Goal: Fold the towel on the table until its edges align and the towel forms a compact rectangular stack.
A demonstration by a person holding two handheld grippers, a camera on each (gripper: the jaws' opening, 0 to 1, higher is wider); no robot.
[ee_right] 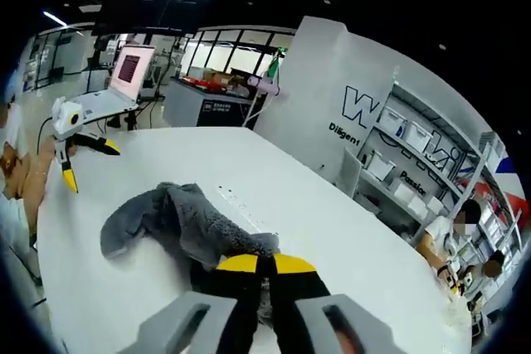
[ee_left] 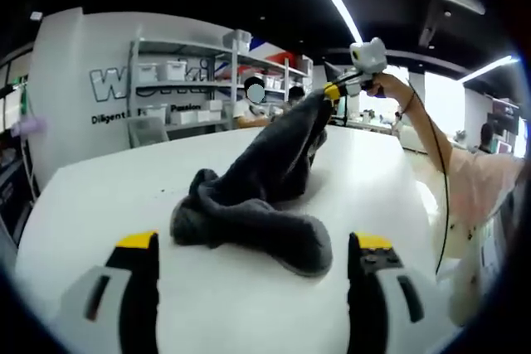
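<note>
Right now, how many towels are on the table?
1. A grey towel lies crumpled mid-table, one end lifted by the right gripper; the left gripper hangs open nearby.

- We see the dark grey towel (ee_left: 257, 196) crumpled on the white table (ee_left: 382, 196), unfolded, one corner lifted off the surface.
- Texture looks like fluffy terry; edges are probably not aligned.

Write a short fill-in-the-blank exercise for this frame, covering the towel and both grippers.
1. The right gripper is shut on the grey ____.
2. The left gripper is ____, its jaws wide apart.
3. The towel lies crumpled on a ____ table, one end lifted.

Missing words: towel; open; white
</note>
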